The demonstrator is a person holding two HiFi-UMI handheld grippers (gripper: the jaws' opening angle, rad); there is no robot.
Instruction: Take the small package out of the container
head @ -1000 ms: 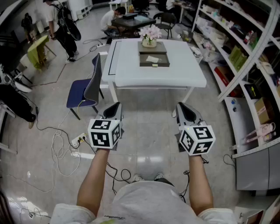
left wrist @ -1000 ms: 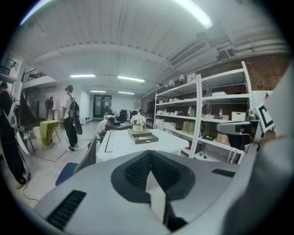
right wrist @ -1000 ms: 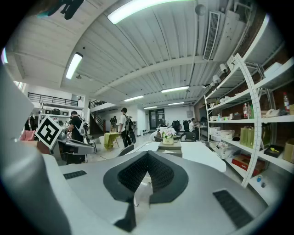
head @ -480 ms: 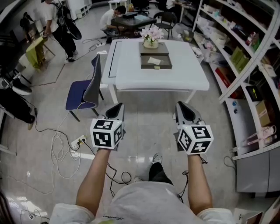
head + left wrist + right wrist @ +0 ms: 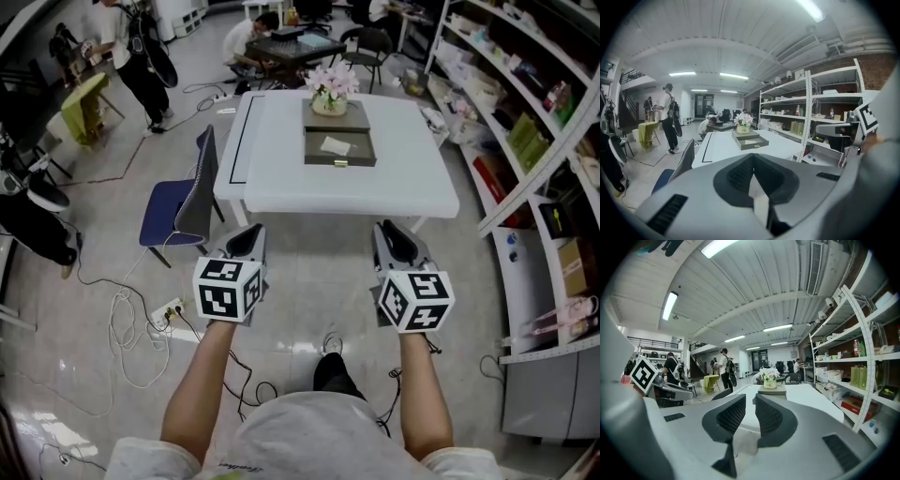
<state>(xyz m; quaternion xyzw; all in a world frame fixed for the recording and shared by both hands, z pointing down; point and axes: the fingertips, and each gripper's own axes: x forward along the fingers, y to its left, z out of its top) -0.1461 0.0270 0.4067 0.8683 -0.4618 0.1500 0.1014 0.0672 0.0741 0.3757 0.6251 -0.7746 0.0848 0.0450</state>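
Closing in on the table, right jaws starting to part

Walking is what this moment shows: across the last second the white table (image 5: pixel 412 178) has come nearer in the head view, and a dark shoe (image 5: pixel 330 367) now shows on the floor where the step lands. Both grippers are carried out in front at about the same height as before, over bare floor and short of the table's near edge.

The other change is in the right gripper (image 5: pixel 394 242). Its jaws were together a second ago and are now opening; its own view shows a narrow gap between the two ribbed pads, with nothing in it. The left gripper (image 5: pixel 246 242) has not changed: its pads meet and it carries nothing.

The dark open container (image 5: pixel 339 161) sits toward the far middle of the table, just in front of a pot of pink flowers (image 5: pixel 330 86). The small package (image 5: pixel 335 144), pale and flat, lies inside the container, untouched. A blue chair (image 5: pixel 178 202) stands at the table's left corner, clear of the straight path ahead.

My reading is that the task is at its very start. The approach is under way, and the opening right jaws suggest that hand is being readied for the pick. The reach into the container has not yet begun.
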